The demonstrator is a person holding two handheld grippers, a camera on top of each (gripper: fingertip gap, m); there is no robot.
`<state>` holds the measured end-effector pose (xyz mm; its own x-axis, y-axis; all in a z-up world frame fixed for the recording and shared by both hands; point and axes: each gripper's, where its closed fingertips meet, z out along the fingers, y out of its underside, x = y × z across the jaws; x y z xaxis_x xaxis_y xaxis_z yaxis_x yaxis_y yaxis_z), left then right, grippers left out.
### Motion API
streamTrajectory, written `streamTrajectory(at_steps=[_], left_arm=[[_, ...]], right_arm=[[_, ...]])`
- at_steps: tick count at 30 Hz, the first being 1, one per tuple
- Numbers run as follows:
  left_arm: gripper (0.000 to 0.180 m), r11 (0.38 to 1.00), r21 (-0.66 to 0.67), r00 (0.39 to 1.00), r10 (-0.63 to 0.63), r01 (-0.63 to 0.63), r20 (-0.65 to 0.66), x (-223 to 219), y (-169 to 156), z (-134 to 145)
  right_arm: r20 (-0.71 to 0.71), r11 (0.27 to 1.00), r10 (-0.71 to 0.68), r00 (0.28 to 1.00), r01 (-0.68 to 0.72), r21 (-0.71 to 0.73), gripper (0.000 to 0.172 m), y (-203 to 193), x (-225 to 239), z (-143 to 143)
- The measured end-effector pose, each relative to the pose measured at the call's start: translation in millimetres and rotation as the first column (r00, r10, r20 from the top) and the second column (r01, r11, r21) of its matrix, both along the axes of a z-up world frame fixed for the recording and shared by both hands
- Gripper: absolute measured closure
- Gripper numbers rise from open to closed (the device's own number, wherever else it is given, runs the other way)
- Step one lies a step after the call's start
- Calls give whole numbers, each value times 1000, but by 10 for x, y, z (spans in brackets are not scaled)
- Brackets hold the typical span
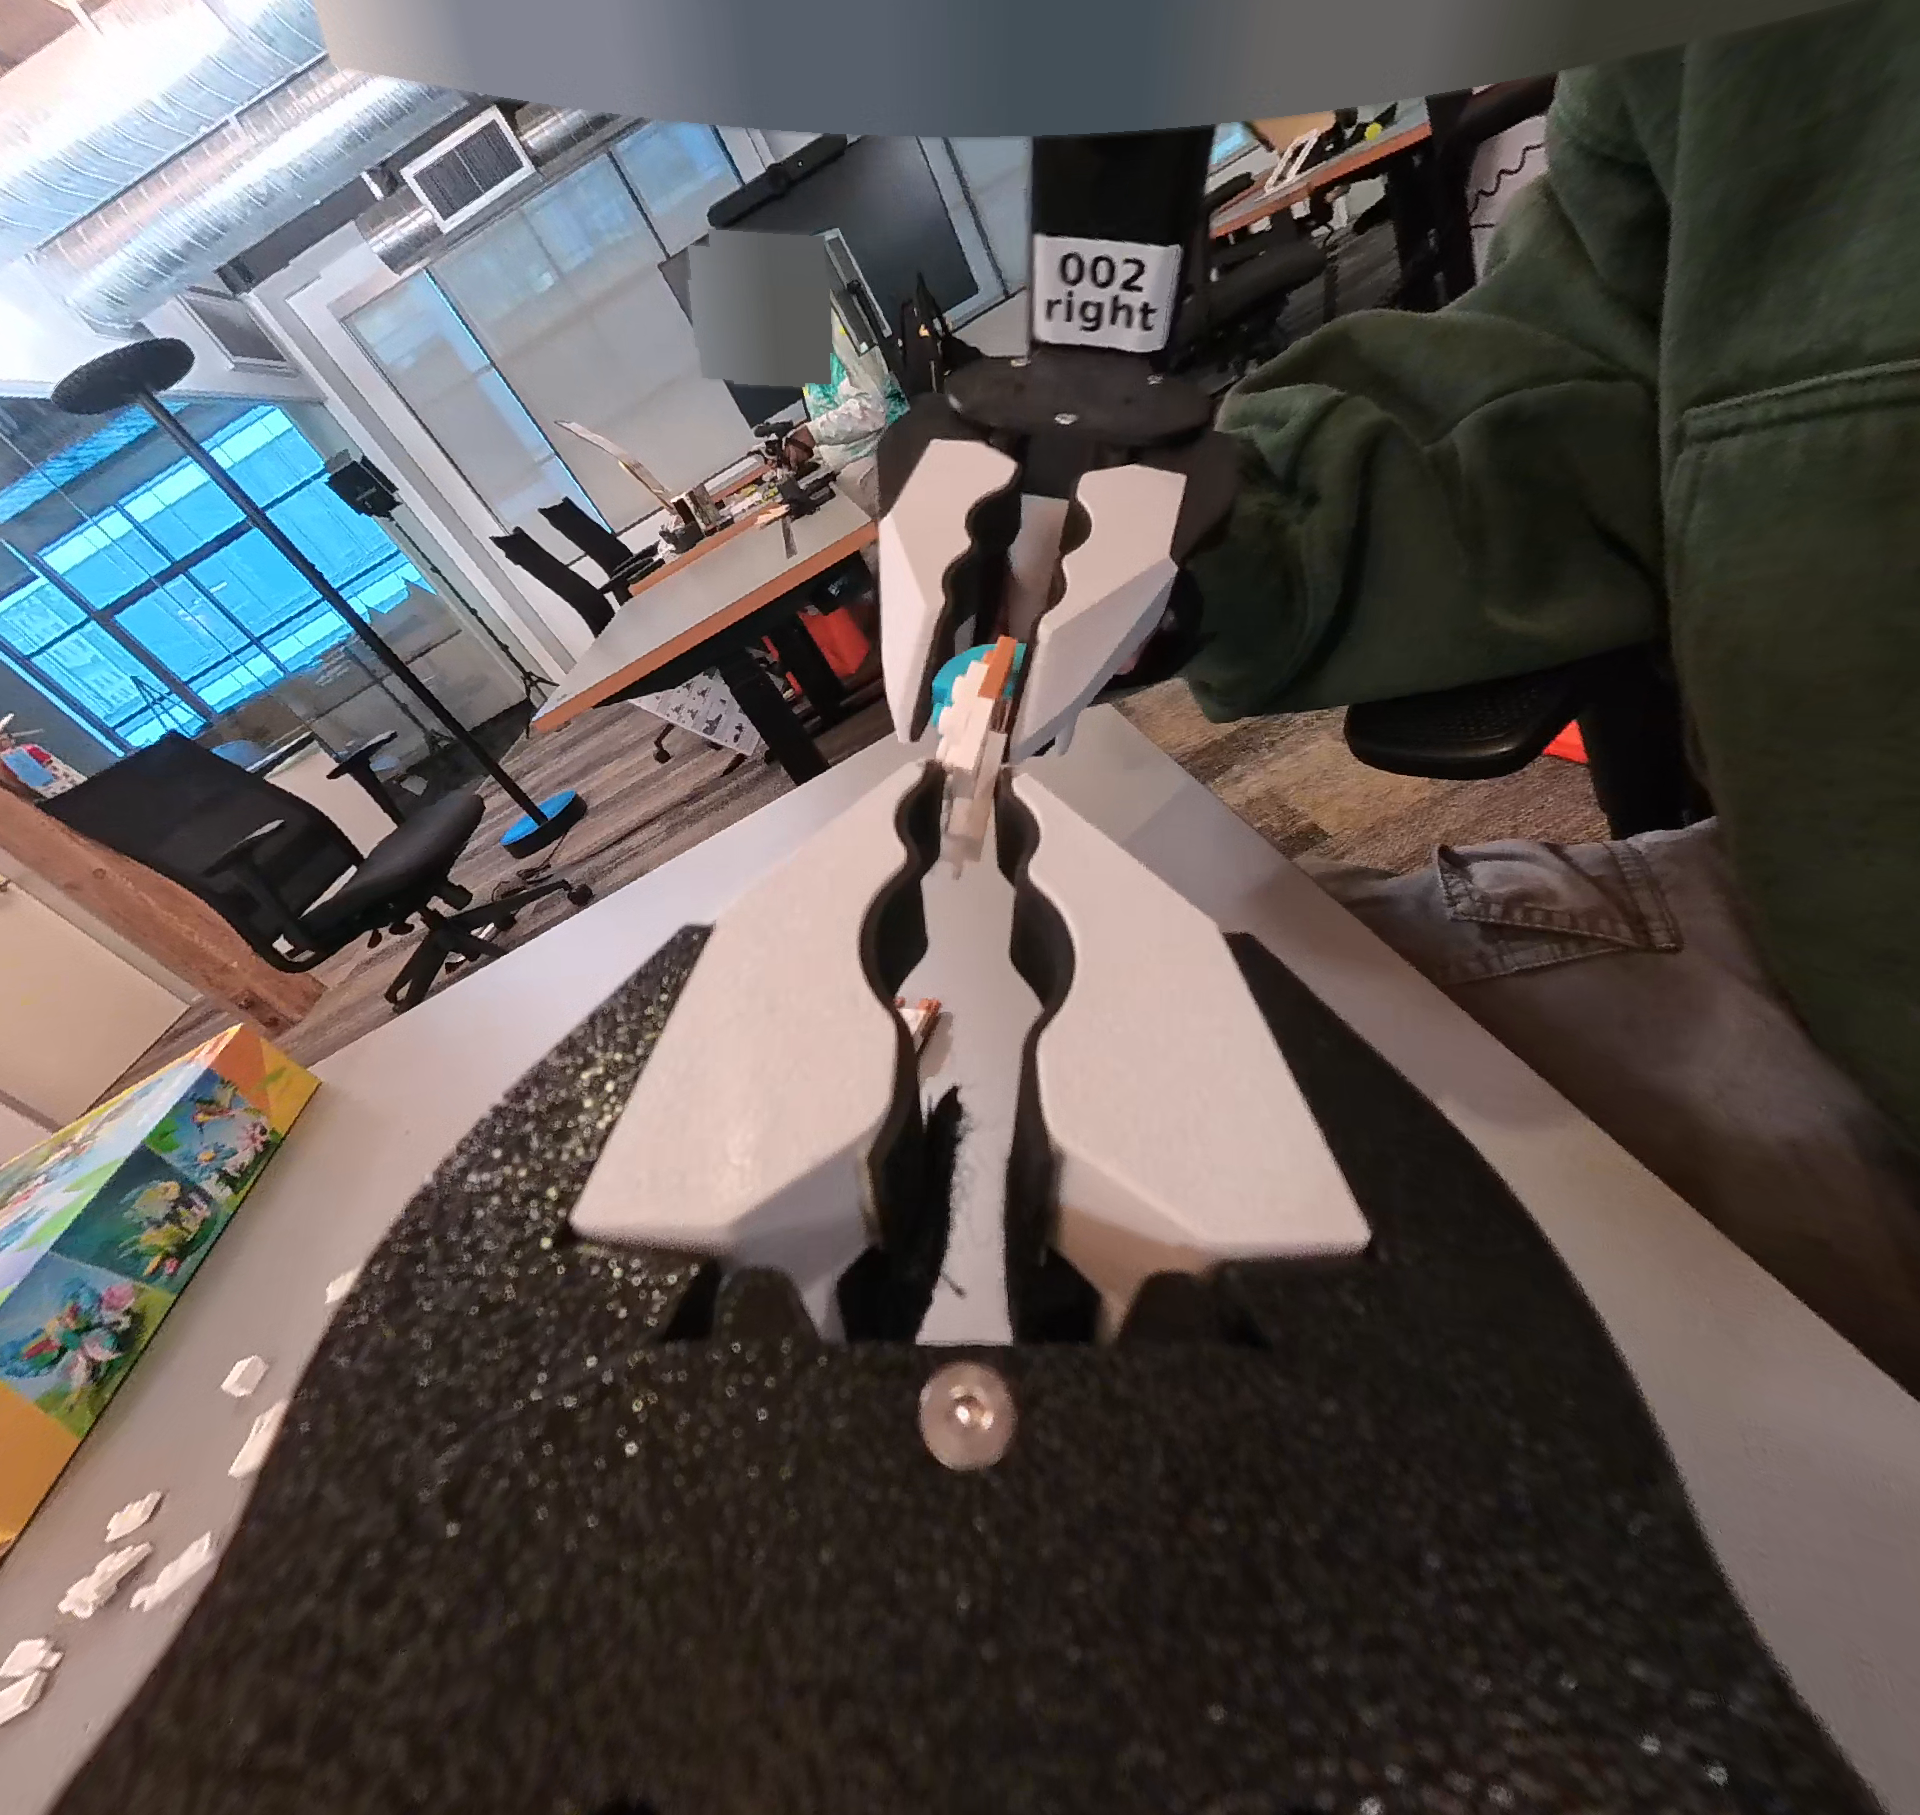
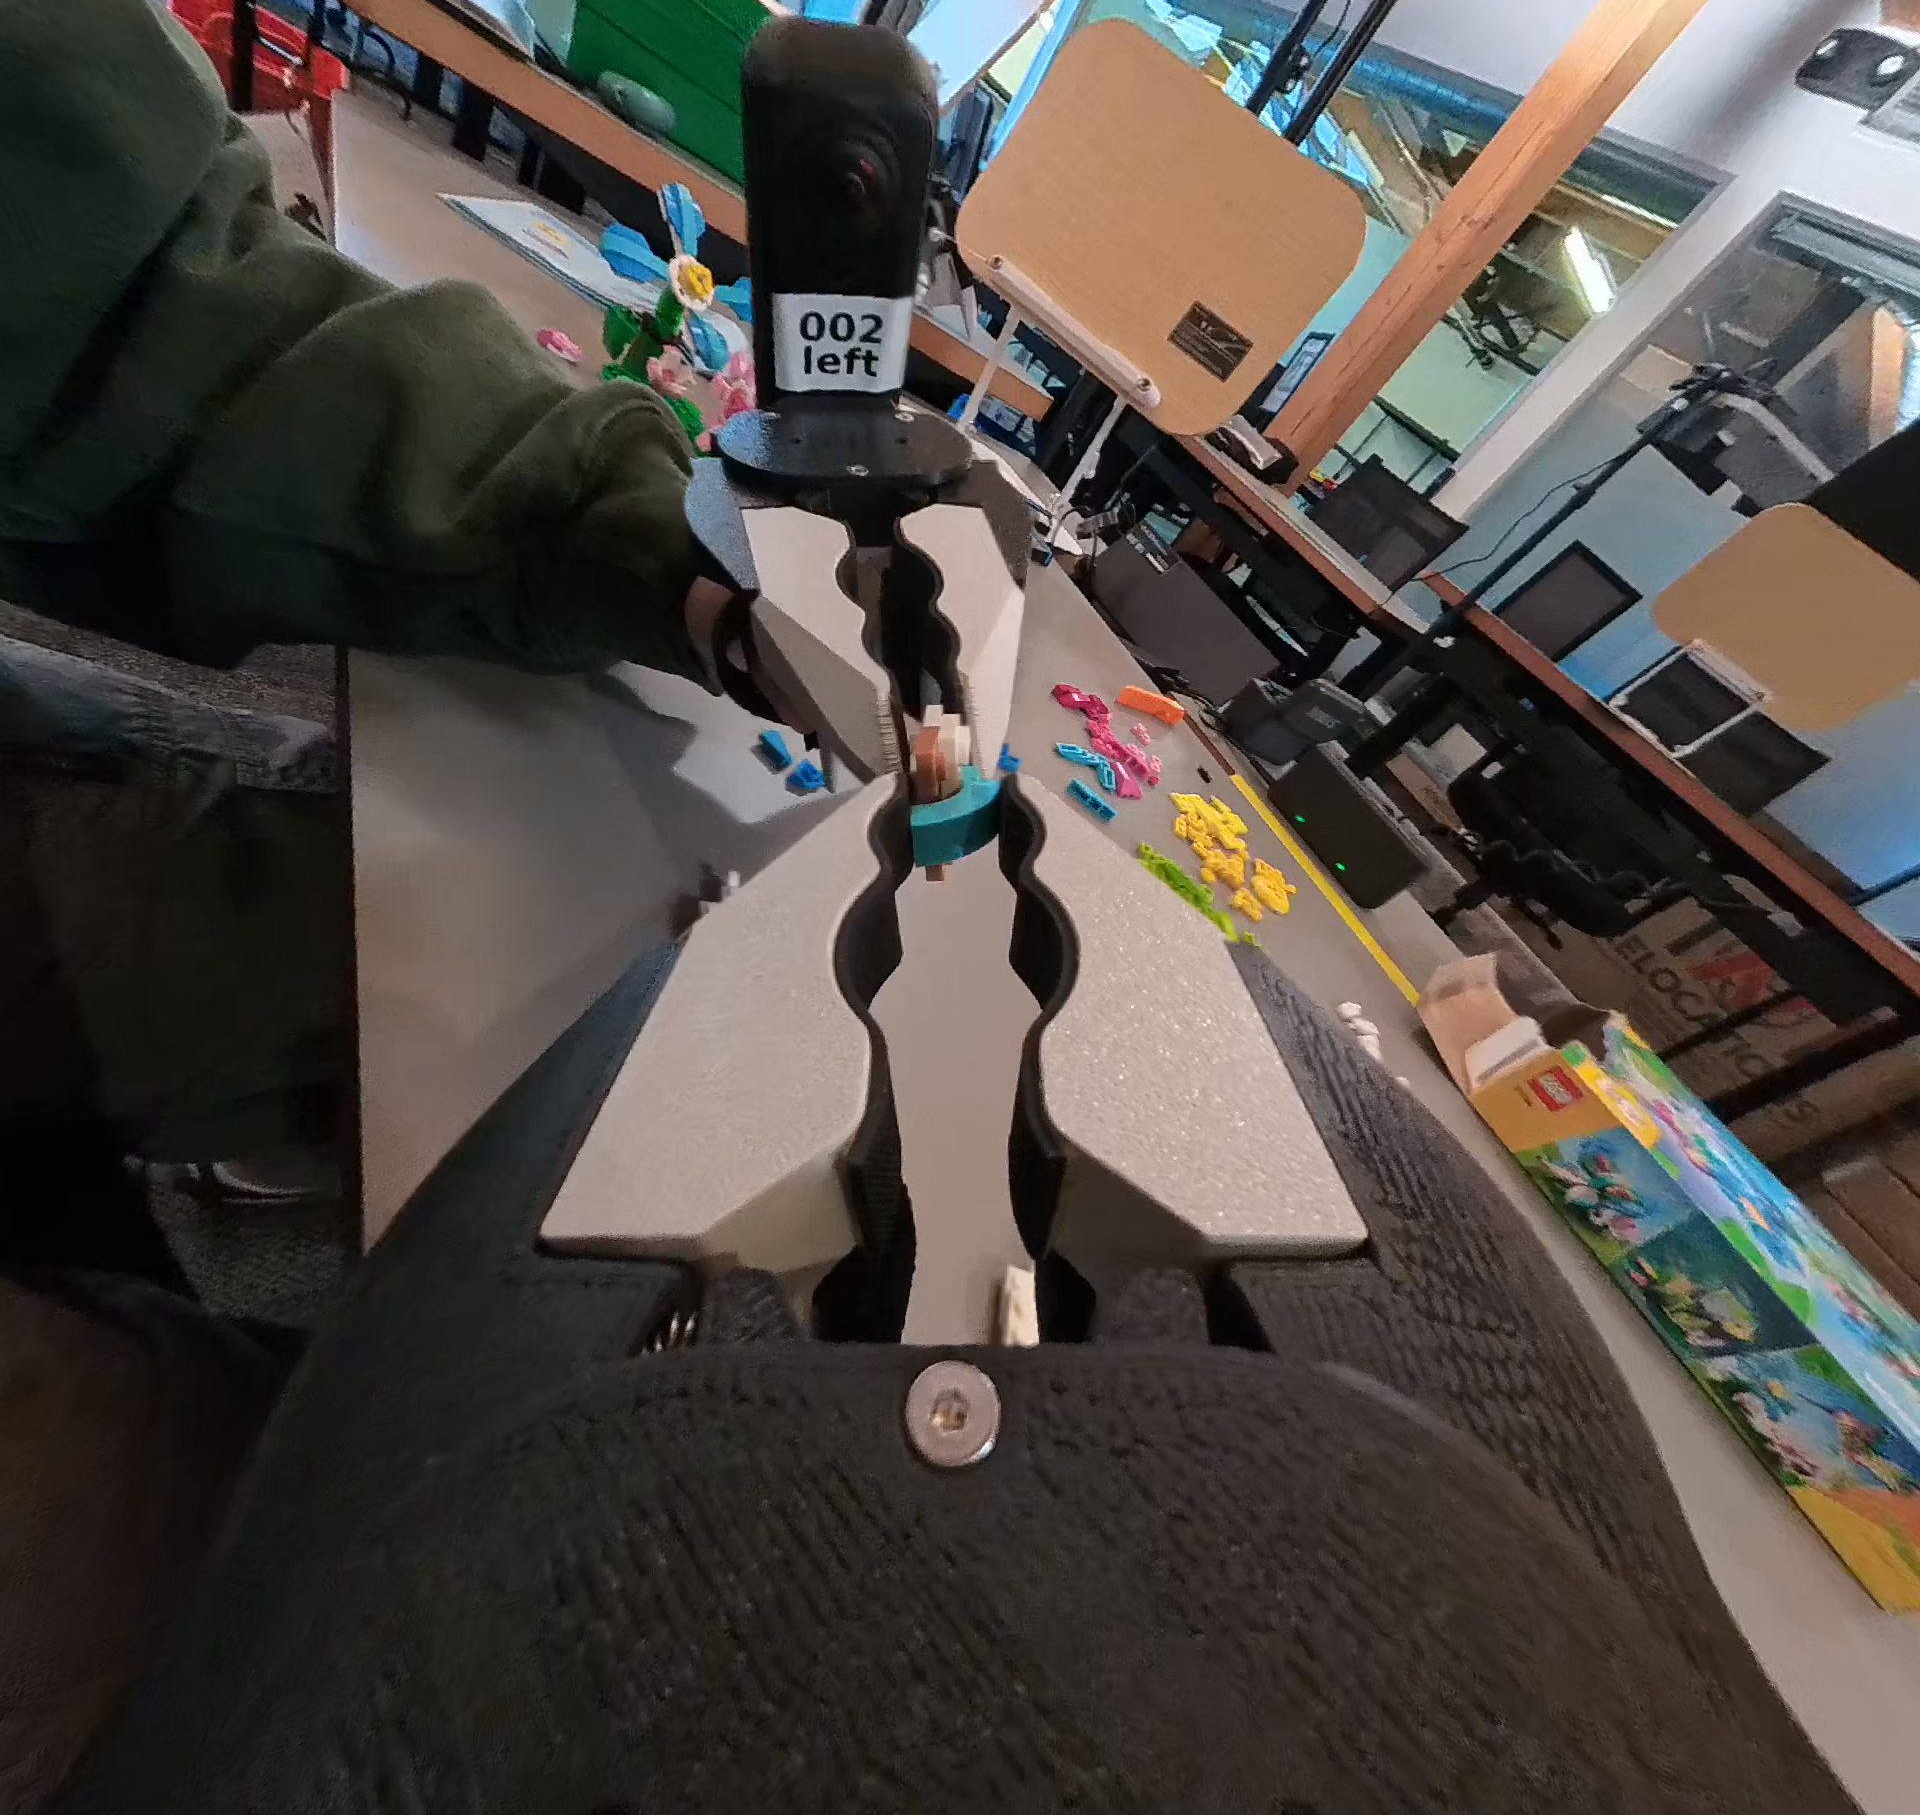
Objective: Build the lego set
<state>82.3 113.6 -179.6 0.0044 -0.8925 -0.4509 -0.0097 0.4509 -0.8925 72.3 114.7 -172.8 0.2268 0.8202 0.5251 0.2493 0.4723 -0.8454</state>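
Grippers tip to tip above grey table (image 2: 499, 892). Left gripper (image 1: 961, 809) clamped on white brick stack (image 1: 971, 778); right gripper (image 2: 951, 815) clenched on teal rounded piece (image 2: 951, 820) with brown insert. Pieces touching, mid-air. Loose coloured bricks (image 2: 1174, 799) nearby on table.

Open office with tall blue-lit windows (image 1: 156, 581), black swivel chairs (image 1: 312, 861), long desks (image 1: 717, 612), wooden beam (image 2: 1538, 144).

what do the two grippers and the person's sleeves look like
Both grippers, left and right, have pale grey wedge-shaped fingers with wavy black inner pads, on rough black bodies with a silver screw. Each carries an upright black camera stalk bearing a white label. The sleeves are dark green.
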Motion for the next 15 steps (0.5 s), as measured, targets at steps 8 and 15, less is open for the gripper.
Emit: streamTrajectory(at_steps=[8, 15], left_arm=[[173, 999, -41, 1000, 25, -24, 9, -13, 61, 8], [173, 998, -22, 998, 50, -51, -28, 1, 100, -47]], right_arm=[[36, 994, -83, 996, 80, 75, 156, 61, -8, 6], [22, 994, -85, 996, 83, 70, 149, 97, 11, -33]])
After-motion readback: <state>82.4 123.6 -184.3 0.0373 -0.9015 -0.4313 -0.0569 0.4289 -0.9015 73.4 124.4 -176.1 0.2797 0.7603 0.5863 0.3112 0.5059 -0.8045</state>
